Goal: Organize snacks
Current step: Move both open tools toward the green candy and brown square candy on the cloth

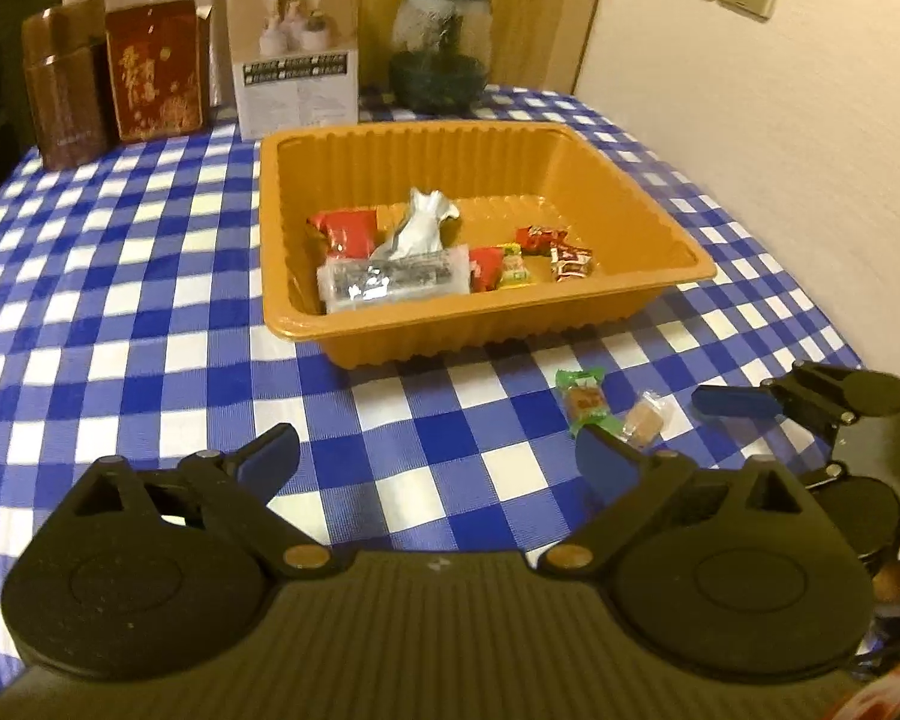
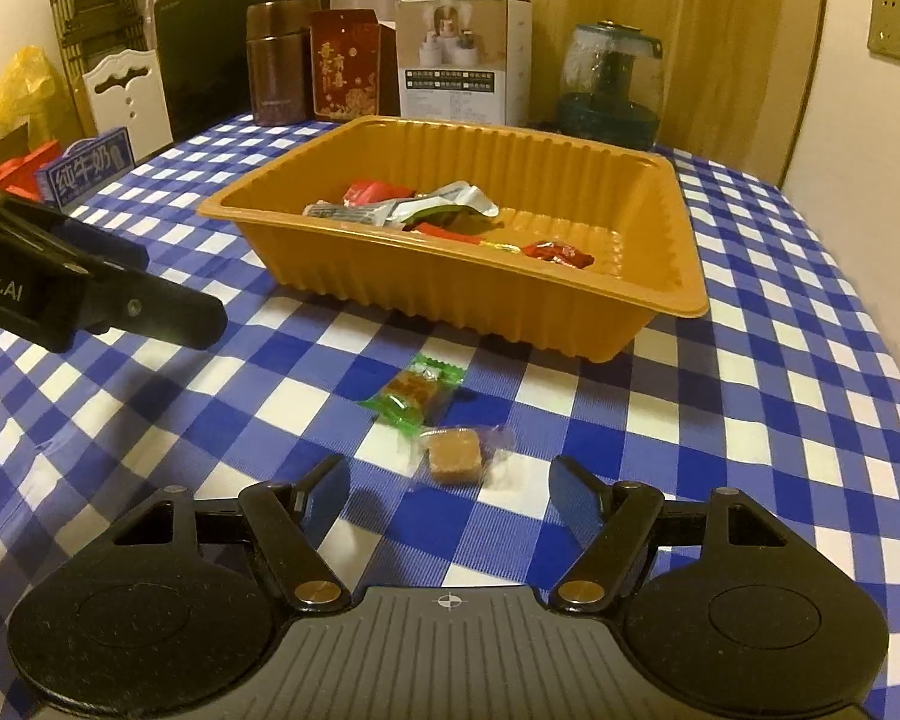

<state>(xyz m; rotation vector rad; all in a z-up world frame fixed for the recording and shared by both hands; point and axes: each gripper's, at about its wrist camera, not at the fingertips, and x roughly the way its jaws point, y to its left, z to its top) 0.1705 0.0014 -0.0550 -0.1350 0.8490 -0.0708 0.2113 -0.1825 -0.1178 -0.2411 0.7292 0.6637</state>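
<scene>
An orange plastic tray (image 1: 648, 228) (image 2: 660, 312) sits on the blue checked tablecloth and holds several wrapped snacks, among them a silver packet (image 1: 417, 228) and red packets (image 1: 345, 228). Two snacks lie on the cloth in front of the tray: a green-wrapped one (image 1: 585, 399) (image 2: 414, 393) and a clear-wrapped brown cube (image 1: 645, 420) (image 2: 455, 456). My right gripper (image 2: 450, 492) is open and empty, its fingers on either side just short of the brown cube. My left gripper (image 1: 438, 456) is open and empty, left of both snacks.
At the table's back stand a brown canister (image 1: 66, 84), a red box (image 1: 153, 69), a white box (image 1: 297, 48) and a glass jar (image 1: 441, 45). A wall (image 1: 780, 120) borders the table on the right. A blue milk carton (image 2: 87, 171) and chairs are at the left.
</scene>
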